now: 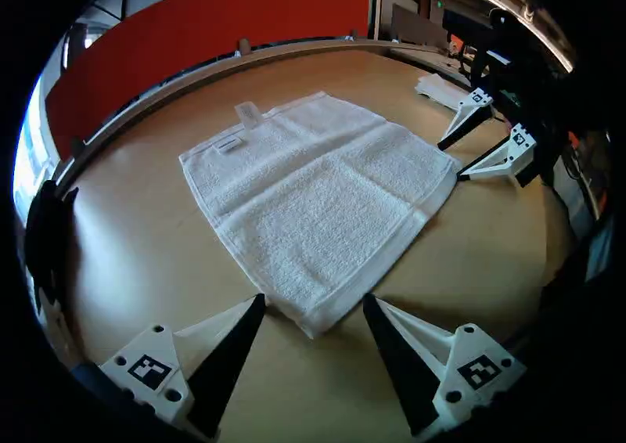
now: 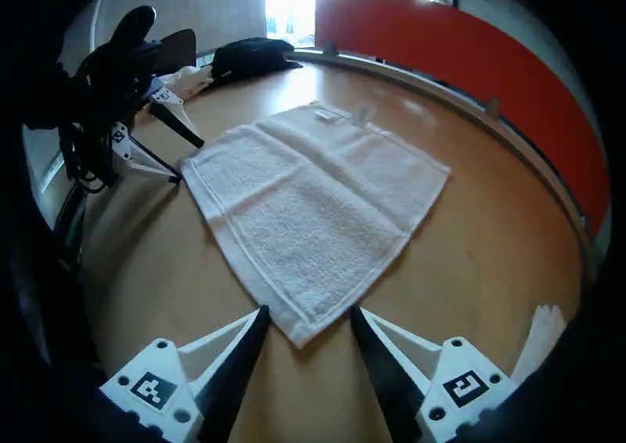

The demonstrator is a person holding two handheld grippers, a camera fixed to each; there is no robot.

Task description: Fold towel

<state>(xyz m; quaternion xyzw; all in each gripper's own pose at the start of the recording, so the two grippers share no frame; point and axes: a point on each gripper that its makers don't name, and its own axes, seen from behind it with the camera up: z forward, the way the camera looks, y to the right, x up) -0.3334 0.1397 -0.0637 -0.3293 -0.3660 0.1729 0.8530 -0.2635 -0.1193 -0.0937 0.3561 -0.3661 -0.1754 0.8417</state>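
Held left claw (image 1: pixel 313 300) and right claw (image 2: pixel 309 311) wide open, empty, each straddling a white square terry-cloth towel (image 1: pixel 313 200) corner at twelve o'clock.

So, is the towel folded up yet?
Not yet. The towel lies spread flat on the table, so it's ready. The left claw and the right claw are both open, each with a towel corner between its fingers, not pinching. Grabbing the corners and folding them over is all left to do.
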